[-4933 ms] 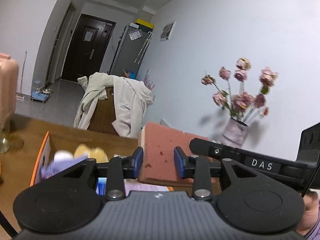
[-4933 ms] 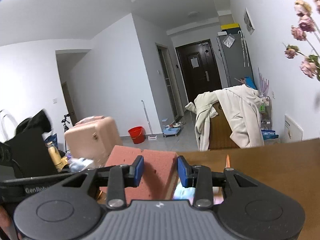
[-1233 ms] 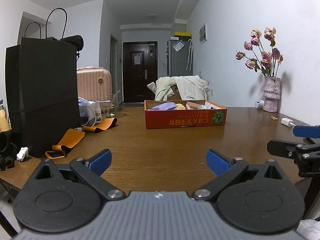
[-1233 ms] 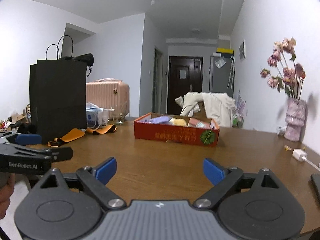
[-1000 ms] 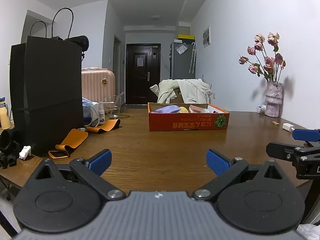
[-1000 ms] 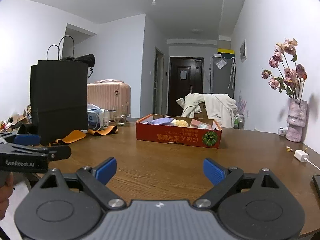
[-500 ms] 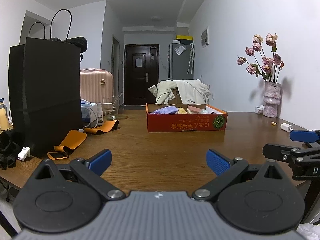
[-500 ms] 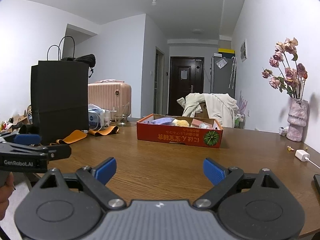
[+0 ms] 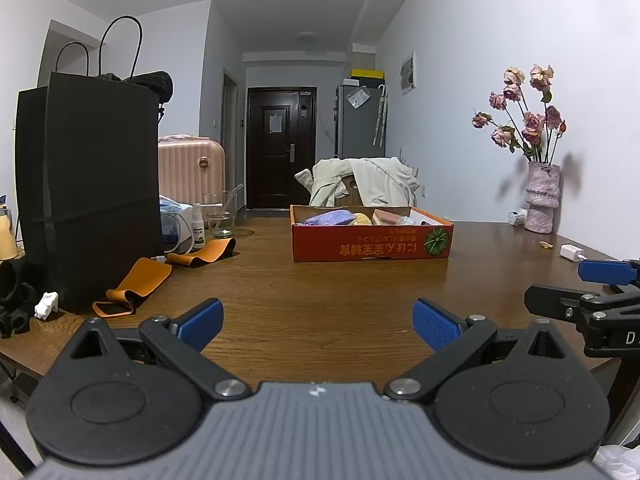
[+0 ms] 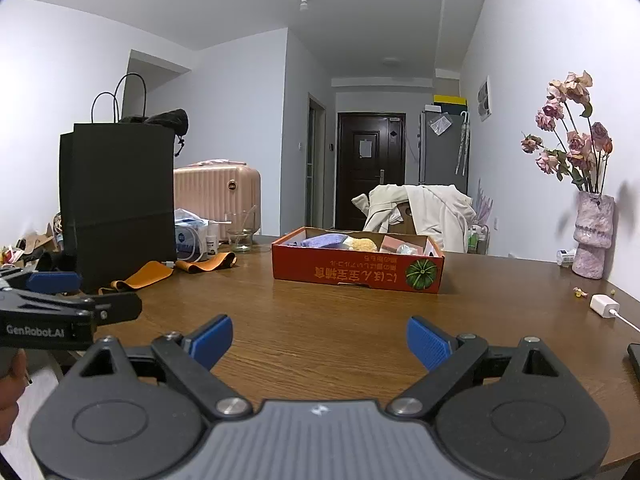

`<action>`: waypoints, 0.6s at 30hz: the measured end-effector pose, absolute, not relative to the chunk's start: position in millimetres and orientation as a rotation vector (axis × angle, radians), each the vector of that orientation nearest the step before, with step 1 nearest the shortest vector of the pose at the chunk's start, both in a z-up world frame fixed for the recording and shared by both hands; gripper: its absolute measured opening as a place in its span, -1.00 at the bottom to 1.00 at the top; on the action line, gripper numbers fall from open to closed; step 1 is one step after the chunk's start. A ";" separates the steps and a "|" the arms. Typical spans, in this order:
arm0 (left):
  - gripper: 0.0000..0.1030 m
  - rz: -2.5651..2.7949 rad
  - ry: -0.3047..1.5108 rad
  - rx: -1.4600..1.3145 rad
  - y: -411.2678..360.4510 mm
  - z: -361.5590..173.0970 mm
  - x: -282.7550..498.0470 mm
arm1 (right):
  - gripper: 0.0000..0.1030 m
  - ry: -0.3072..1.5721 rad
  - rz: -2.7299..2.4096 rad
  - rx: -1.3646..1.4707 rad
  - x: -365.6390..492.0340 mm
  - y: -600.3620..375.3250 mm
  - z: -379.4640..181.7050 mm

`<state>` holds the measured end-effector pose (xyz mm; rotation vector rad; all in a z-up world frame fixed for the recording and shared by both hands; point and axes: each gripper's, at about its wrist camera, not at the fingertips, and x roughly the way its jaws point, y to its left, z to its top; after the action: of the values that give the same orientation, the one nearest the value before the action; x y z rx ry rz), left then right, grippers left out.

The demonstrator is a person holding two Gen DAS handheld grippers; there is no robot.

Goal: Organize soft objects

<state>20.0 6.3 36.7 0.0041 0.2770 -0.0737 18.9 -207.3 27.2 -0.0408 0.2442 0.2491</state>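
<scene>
A red cardboard box stands on the wooden table, far ahead of both grippers. In it lie a purple soft object, a yellow sponge and a pink sponge. My left gripper is open and empty near the table's front edge. My right gripper is open and empty beside it. Each gripper shows at the edge of the other's view.
A black paper bag stands at the left with orange straps before it. A glass, a small bottle and a pink suitcase are behind. A vase of roses and a white charger are at the right.
Five seconds ago both grippers held a pink sponge over the box. Now both are open, empty and drawn back to the table's front. Over the last second they barely moved.
</scene>
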 end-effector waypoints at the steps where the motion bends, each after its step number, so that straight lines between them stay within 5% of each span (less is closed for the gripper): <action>1: 1.00 -0.074 0.278 0.003 6.7 36.6 20.5 | 0.83 0.245 0.251 -0.041 18.8 -207.2 26.8; 18: 1.00 -0.072 0.279 0.002 7.1 35.6 20.7 | 0.83 0.252 0.253 -0.042 19.6 -206.5 24.6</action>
<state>20.7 7.1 35.6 0.0018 0.2792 -0.0723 19.6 -206.5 24.6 -0.0418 0.2524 0.2534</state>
